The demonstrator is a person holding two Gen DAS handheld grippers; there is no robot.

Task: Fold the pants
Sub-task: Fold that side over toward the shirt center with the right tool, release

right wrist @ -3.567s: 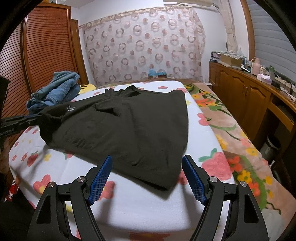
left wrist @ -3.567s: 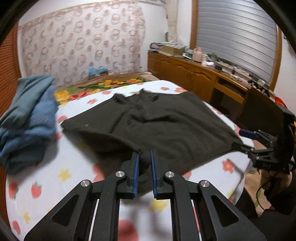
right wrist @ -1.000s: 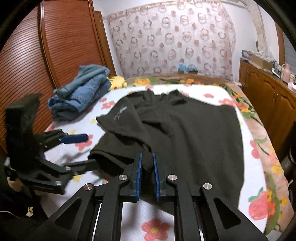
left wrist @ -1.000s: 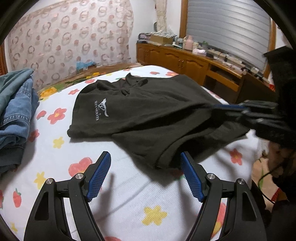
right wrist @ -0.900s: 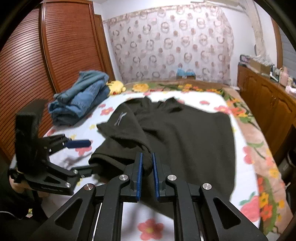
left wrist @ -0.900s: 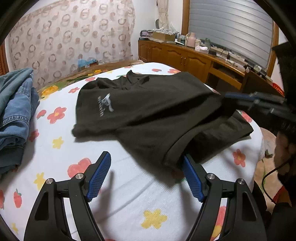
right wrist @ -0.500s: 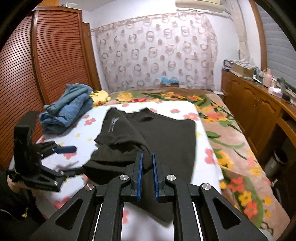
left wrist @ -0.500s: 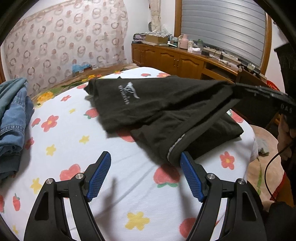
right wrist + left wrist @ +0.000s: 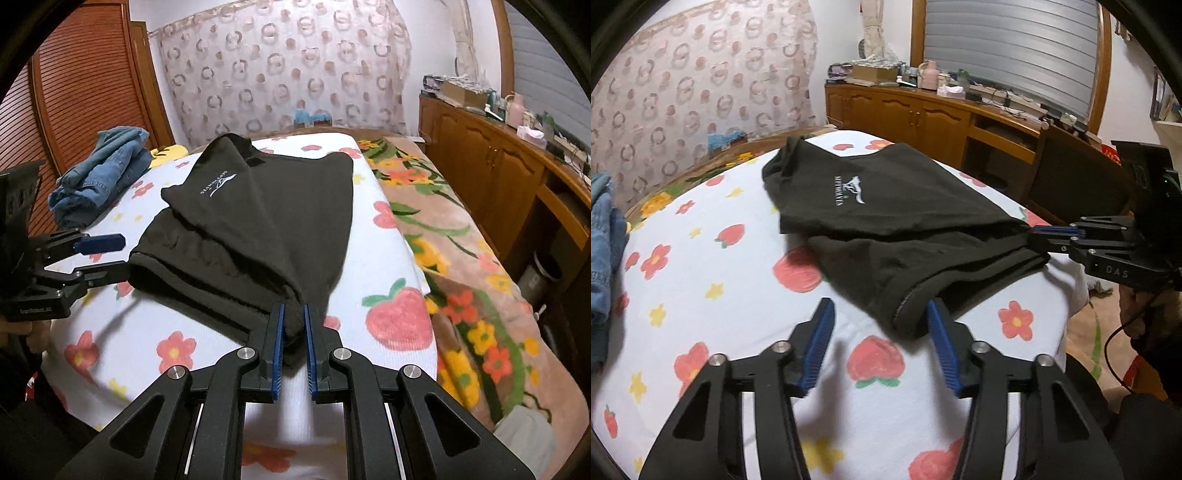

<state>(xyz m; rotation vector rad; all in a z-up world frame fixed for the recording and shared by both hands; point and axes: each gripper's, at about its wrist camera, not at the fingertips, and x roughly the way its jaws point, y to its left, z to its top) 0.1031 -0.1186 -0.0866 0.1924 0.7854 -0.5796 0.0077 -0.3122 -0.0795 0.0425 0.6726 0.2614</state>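
Left wrist view: the black pants [image 9: 886, 218] lie on the bed [image 9: 713, 280], on its white sheet printed with flowers and strawberries. They are doubled over, the upper layer showing a small white logo, the lower layer sticking out toward the camera with a hemmed edge. The left tongs [image 9: 881, 332] hover low over the sheet at the near corner of that hem. Their blue pads stand apart and are closing; the hem corner sits just inside the right pad, while the left pad is over bare sheet, so nothing is pinched. At the right edge of this view the right tongs [image 9: 1052, 234] reach in level from the side, pads together on the far corner of the pants, pulling the cloth into a taut point. A hand is dimly visible under that tool. A pile of blue denim [image 9: 602, 236] rests on the bed at the far left.

Right wrist view: the pants [image 9: 266, 221] run away from the camera along the bed [image 9: 391, 254], folded lengthwise with the logo layer on top and a stack of edges facing left. The right tongs [image 9: 293, 332] point downward over the near end, pads nearly together with a bunched corner of black cloth clamped between them. At the left, the left tongs [image 9: 105, 258] come in sideways, one blue pad above the sheet, the other black finger at the pants' thick left edge; the gap between them is partly open. The denim [image 9: 103, 173] lies beyond on the bed, near a wooden louvred door [image 9: 85, 85].
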